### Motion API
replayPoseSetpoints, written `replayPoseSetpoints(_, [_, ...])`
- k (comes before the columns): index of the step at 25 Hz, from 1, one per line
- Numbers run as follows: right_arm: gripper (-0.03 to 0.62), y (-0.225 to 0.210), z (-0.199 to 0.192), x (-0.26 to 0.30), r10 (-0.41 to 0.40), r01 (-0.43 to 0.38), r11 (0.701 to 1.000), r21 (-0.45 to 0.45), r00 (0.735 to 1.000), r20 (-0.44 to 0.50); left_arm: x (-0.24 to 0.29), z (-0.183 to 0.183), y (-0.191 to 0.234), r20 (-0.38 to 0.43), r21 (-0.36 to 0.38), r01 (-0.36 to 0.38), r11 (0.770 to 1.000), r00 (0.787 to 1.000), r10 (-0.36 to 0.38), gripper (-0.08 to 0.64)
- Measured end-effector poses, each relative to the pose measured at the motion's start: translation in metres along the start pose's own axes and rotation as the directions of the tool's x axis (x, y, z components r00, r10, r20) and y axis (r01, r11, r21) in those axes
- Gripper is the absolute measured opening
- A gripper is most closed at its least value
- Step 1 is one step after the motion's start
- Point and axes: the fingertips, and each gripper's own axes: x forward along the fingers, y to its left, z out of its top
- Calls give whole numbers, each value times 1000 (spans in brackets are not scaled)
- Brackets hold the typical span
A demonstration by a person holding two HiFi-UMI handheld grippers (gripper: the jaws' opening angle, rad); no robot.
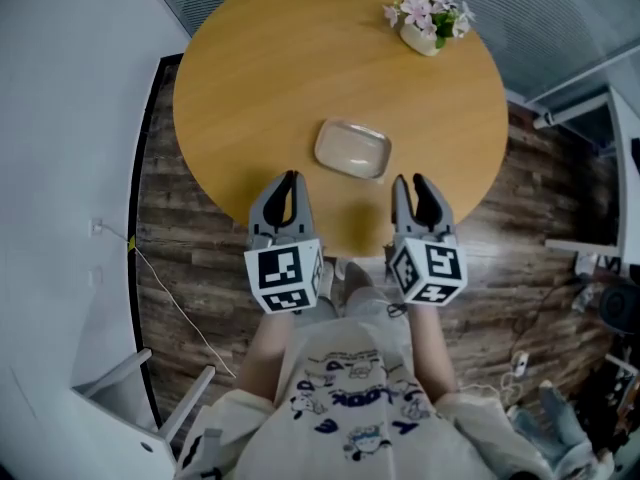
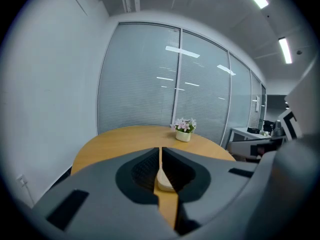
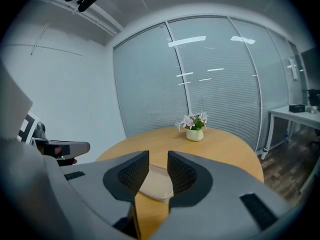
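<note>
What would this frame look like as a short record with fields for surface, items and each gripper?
surface: round wooden table
items: beige tray near the centre; flower pot at the far edge
left gripper: fingers together, nothing between them, over the near table edge
right gripper: fingers slightly apart, nothing between them, beige tray just ahead
floor: dark wood planks

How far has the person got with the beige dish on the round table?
Done: nothing that shows; the beige dish lies untouched on the round table. In hand: both grippers hover over the near edge, the left gripper shut, the right gripper open, both empty. Left: probably reaching and gripping the dish.
</note>
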Motion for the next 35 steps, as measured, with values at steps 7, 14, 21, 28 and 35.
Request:
replayPoseSetpoints(7, [110,-22,-23,43,61,-55,996,67,993,-99,45,-27,-2,-110,-41,-4,999,994,-1,5])
replayPoseSetpoints(14, [126,-37,-45,76,126,-104,986,129,976,-179,80,-45,-1,-174,-60,-10,998,985,0,5])
replayPoseSetpoints(21, [152,-40,-70,92,208,-164,969,184,944,-255,96,-68,4,-244,-102,-17,995,970,-9,17])
replayPoseSetpoints(28, [173,-39,-87,97,259,-183,948,260,918,-300,103,-84,12,-292,-170,13,985,954,-63,67])
replayPoseSetpoints(35, [178,-42,-96,103,278,-157,922,355,906,-321,121,-92,15,-334,-212,90,973,929,-159,103])
